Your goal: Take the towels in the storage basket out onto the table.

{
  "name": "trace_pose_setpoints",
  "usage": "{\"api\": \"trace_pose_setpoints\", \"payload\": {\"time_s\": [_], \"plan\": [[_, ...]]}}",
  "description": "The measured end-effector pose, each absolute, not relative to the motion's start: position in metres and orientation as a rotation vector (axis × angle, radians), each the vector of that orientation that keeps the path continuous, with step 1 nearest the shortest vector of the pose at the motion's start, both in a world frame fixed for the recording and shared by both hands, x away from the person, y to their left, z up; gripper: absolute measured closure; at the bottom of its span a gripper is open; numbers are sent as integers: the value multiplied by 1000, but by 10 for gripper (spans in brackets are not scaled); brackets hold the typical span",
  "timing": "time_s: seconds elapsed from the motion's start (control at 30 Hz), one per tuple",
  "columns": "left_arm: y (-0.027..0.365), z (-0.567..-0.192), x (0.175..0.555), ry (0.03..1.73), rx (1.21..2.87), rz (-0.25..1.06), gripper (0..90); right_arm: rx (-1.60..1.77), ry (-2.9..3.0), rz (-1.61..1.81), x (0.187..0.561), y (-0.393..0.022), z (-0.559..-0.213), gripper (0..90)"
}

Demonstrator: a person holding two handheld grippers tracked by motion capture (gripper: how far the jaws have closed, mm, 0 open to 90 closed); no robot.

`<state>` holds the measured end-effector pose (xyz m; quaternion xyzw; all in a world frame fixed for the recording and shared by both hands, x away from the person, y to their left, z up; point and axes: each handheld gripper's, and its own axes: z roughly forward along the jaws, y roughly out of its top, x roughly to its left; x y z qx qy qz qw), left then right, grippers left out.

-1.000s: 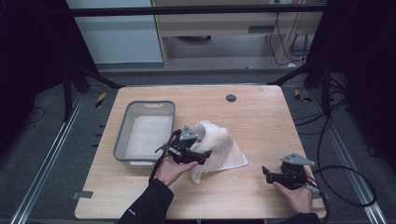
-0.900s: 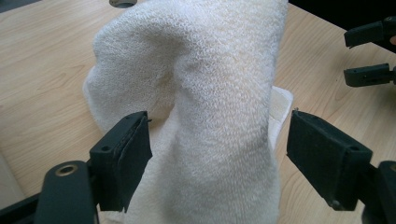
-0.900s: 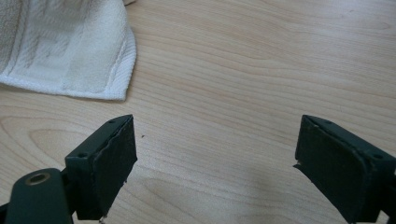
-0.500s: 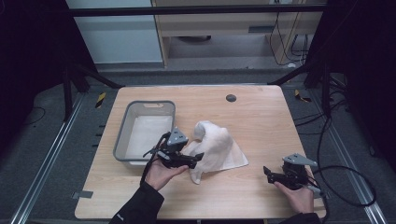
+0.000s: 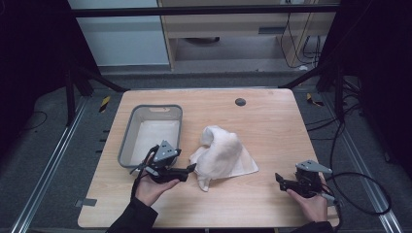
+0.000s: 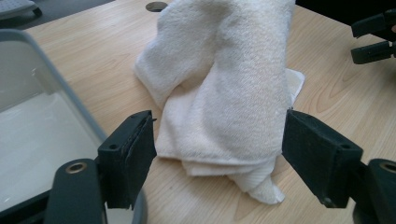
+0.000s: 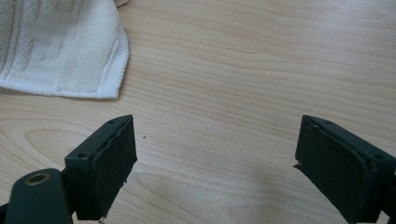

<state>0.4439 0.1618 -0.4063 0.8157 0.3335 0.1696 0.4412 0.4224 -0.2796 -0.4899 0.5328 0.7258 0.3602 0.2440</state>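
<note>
Left of centre in the high view sits one grey basket (image 5: 127, 137), its pale floor bare, with its near corner just beside my left gripper (image 5: 190, 169). That gripper lies low in my left hand (image 5: 151, 187), jaws spread wide and holding nothing, tips pointing right at the towel. Through the left gripper view the basket's rim runs down the left edge of the frame, close against my left jaw, and the towel fills the gap ahead between the two jaws without touching either.

One white towel (image 5: 222, 154) lies crumpled in the middle of the wooden surface (image 5: 272, 121), humped up at its far end, with a flat folded layer spread beneath and a small tail hanging toward the bottom of the frame. Nothing stands between it and either gripper.

Further up, near the top centre of the surface, is one small dark round hole (image 5: 240, 102).

At lower right my right gripper (image 5: 279, 180) rests in my right hand (image 5: 311, 204), jaws likewise wide apart and empty, well apart from the towel. Its own view shows bare wood between the jaws and one towel corner (image 7: 93, 70) at upper left. A black cable (image 5: 362, 177) loops off to the right.
</note>
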Motion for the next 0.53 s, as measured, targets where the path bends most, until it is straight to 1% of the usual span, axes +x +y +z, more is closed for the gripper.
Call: {"api": "trace_pose_setpoints", "payload": {"time_s": [0.53], "plan": [[217,-407,427,904,1917,496,312,1451,1987,975,421,-281,-491,124]]}}
